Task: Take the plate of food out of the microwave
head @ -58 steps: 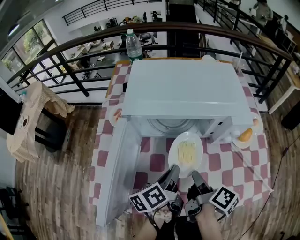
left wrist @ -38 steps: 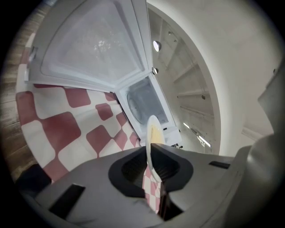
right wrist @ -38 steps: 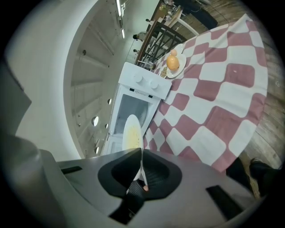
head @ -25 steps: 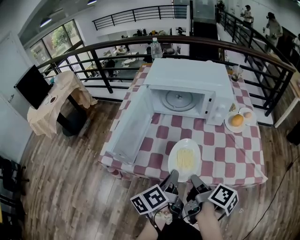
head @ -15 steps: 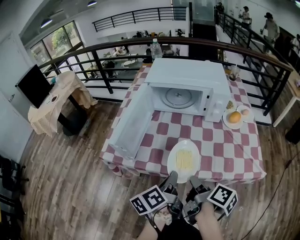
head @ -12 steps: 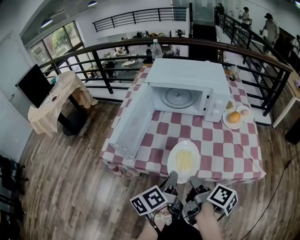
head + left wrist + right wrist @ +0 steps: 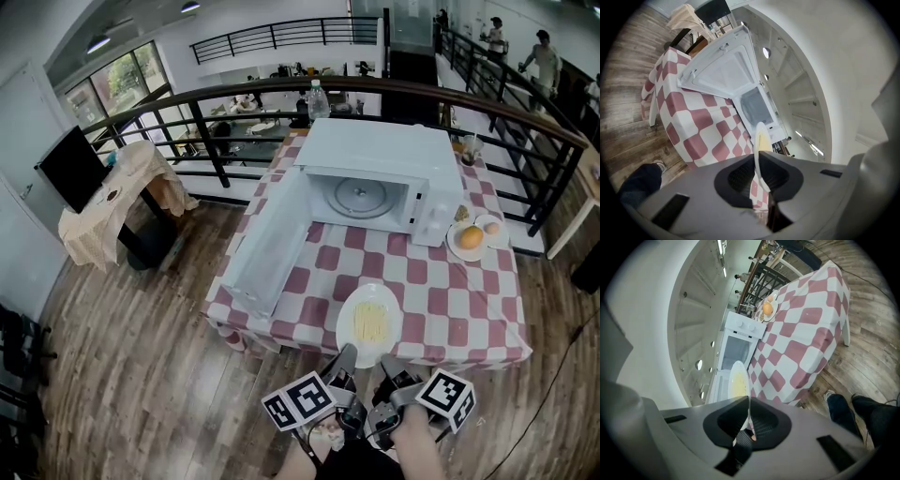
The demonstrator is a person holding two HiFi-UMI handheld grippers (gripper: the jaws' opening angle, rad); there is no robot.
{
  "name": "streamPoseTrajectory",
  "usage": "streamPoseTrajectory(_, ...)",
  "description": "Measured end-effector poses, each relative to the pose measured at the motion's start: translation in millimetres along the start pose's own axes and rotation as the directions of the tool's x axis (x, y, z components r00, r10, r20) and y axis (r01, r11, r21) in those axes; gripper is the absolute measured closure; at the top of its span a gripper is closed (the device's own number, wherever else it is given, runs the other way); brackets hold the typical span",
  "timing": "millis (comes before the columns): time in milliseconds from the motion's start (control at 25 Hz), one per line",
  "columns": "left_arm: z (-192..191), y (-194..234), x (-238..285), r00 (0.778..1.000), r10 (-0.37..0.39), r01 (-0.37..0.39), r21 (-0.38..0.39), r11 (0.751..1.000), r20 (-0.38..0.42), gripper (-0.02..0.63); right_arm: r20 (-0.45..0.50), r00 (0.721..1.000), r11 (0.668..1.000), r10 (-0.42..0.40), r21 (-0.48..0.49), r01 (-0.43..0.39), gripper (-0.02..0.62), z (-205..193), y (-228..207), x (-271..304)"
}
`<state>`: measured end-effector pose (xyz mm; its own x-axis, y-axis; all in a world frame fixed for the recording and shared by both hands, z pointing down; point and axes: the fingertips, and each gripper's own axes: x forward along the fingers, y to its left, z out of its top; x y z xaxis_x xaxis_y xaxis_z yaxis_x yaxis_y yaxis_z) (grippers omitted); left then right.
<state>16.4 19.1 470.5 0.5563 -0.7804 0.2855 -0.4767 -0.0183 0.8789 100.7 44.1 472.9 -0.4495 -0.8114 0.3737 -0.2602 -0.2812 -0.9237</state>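
Carrying the plate (image 7: 349, 324) with left gripper (image 7: 344, 359) and right gripper (image 7: 388, 362), side by side on its near rim. In the left gripper view, clamped on that thin rim, seen edge-on between the pads; likewise in the right gripper view, pinched tight on the edge. Held just ahead of both grippers, over the near part of the table (image 7: 450, 314), with pale food (image 7: 371, 322) in the middle; resting on the cloth or just above it, impossible to tell.

Well clear of the microwave (image 7: 375, 155), far ahead, with its door (image 7: 265, 248) swung open to the left and only the turntable (image 7: 356, 197) inside. By the look of it, at the last step: plate out, not yet released.

Next, probably settling it flat on the checked cloth just ahead, with both grips kept level so nothing slides, then letting go. Ahead and to the right, beside the microwave, two small dishes (image 7: 473, 239) to stay clear of.

No brand, label or print readable anywhere; only black-and-white square markers on the gripper cubes.
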Motion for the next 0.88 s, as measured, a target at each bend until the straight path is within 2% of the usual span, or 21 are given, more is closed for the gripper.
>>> streamPoseTrajectory(480,2,1,14,1.0,0.003,-0.003,-0.016,1.0,0.002,0.551,0.002,1.0,1.0,-0.008,0.006,0.008,0.58,11,0,8)
streamPoseTrajectory(880,24,7,43,1.0,-0.001,0.001,-0.003,1.0,-0.001,0.549,0.002,1.0,1.0,-0.013,0.006,0.013,0.58,28,5,41)
